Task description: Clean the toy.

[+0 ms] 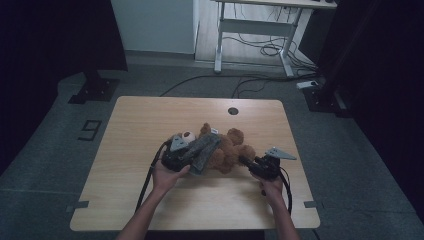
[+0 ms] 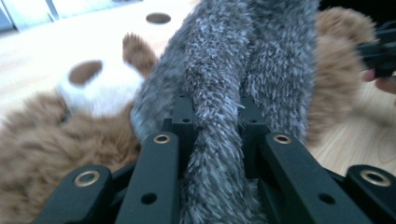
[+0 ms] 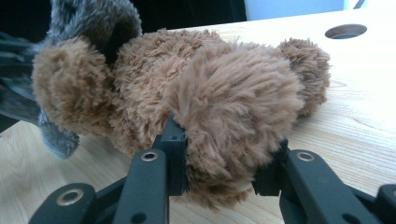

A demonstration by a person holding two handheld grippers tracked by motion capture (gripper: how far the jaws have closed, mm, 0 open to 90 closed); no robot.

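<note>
A brown teddy bear (image 1: 227, 150) lies near the middle of the wooden tabletop (image 1: 150, 120) in the high view, with a grey furry cloth (image 1: 205, 150) draped across it. The left tongs (image 2: 212, 123) are clamped on a fold of the grey cloth, low in the left gripper view, with the bear's white muzzle to the upper left. The right tongs (image 3: 222, 161) grip one of the bear's brown paws, at the bottom centre of the right gripper view.

Left tool (image 1: 192, 152) jaws clamped tight, hand (image 1: 167, 177) beneath; right tool (image 1: 250, 164) jaws clamped, forearms converging from bottom edge.
</note>
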